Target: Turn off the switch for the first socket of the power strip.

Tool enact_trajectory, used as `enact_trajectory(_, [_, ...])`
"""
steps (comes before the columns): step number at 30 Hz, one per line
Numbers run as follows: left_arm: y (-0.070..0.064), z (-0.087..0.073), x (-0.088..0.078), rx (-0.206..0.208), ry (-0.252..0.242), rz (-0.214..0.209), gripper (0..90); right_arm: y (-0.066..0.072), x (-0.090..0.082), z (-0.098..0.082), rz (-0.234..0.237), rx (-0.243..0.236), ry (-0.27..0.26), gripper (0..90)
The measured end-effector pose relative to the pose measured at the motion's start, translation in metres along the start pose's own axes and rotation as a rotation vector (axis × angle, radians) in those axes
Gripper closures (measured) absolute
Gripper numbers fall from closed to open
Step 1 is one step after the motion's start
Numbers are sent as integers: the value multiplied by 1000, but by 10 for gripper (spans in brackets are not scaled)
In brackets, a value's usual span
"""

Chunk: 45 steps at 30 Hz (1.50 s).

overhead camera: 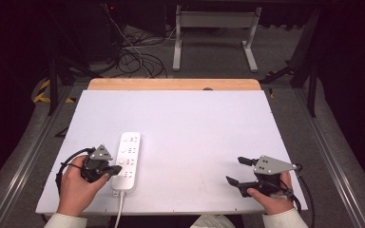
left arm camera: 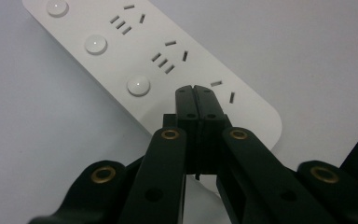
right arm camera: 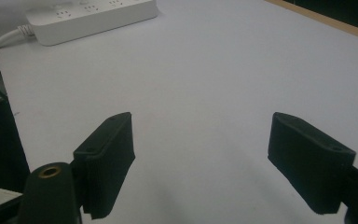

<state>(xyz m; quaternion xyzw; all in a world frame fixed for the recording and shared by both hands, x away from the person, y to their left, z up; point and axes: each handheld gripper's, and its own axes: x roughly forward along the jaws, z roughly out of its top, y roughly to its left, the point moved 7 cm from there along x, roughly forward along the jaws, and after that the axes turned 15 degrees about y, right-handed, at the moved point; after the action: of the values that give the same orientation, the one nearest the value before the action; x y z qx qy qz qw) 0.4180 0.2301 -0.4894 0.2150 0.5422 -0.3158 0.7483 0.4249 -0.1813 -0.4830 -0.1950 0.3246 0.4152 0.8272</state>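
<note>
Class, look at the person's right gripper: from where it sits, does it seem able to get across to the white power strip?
Probably yes. The right gripper is open, and bare white table lies between it and the power strip. The left gripper, shut, sits at the strip's near end, which might crowd it.

white plastic power strip (overhead camera: 127,161): smooth, slight sheen, glossy round buttons. white table surface (overhead camera: 195,137): matt, smooth; bare light wood strip (overhead camera: 173,84) along its far edge. black plastic jaws: matt, brass-coloured metal rivets. grey three-cornered metal plate (overhead camera: 272,164): dull finish.
</note>
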Motion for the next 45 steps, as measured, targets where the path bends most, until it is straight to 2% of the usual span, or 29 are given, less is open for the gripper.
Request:
enact_trajectory(7, [0, -1, 6, -6, 38, -15, 900, 1, 2, 0, 4, -5, 6, 228])
enact_trajectory(11, [1, -1, 9, -4, 60, -1, 900, 1, 2, -1, 3, -5, 10, 227])
enact_trajectory(19, [2, 0, 10, 2, 59, 0, 900, 1, 2, -1, 6, -8, 13, 226])
enact_trajectory(24, [2, -2, 12, -8, 51, -22, 900, 1, 2, -1, 3, -10, 13, 226])
enact_trajectory(28, [2, -2, 13, -4, 50, -16, 900, 1, 2, -1, 5, -11, 17, 223])
enact_trajectory(32, [3, -3, 13, -12, 42, -31, 900, 1, 2, -1, 0, -12, 18, 223])
enact_trajectory(45, [4, -3, 13, -28, 36, -27, 900, 0, 0, -1, -8, -12, 19, 223])
